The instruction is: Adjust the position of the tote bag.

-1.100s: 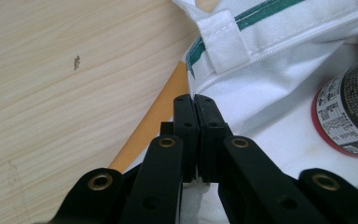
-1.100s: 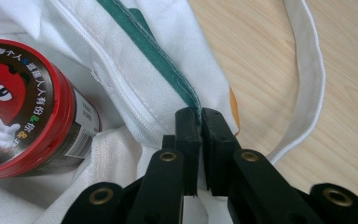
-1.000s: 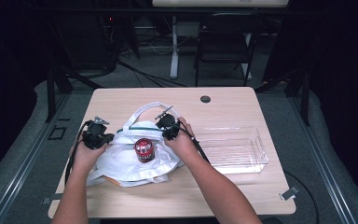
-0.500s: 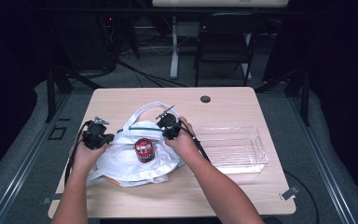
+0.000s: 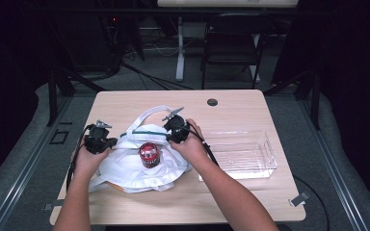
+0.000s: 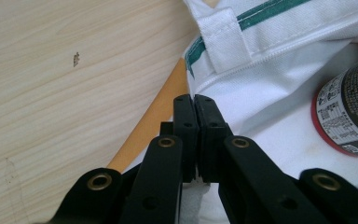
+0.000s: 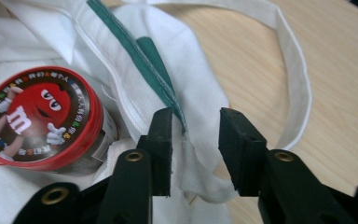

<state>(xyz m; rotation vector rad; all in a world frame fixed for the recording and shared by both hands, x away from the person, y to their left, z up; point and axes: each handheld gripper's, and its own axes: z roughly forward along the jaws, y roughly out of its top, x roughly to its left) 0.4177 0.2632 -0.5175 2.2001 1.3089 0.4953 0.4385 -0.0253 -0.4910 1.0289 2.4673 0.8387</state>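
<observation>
The right hand-held gripper has just been opening: its jaws now stand apart, with the green-trimmed rim of the white cloth bag between them but no longer pinched. Since a second ago nothing else has shifted; both hands sit where they were. My guess is the right side has let go of the bag's mouth, either to take a fresh hold or because the red candy canister is placed and that hand is done.

The left hand-held gripper is pressed together on a fold of the bag's edge near the worktop. The canister stands upright on the bag's cloth, between the 2 hands. A clear plastic tray sits empty to the right, well apart.

Hard to tell: whether the canister is inside the bag's mouth or merely on top of it. An orange strip lies partly under the cloth; what it is I cannot make out.
</observation>
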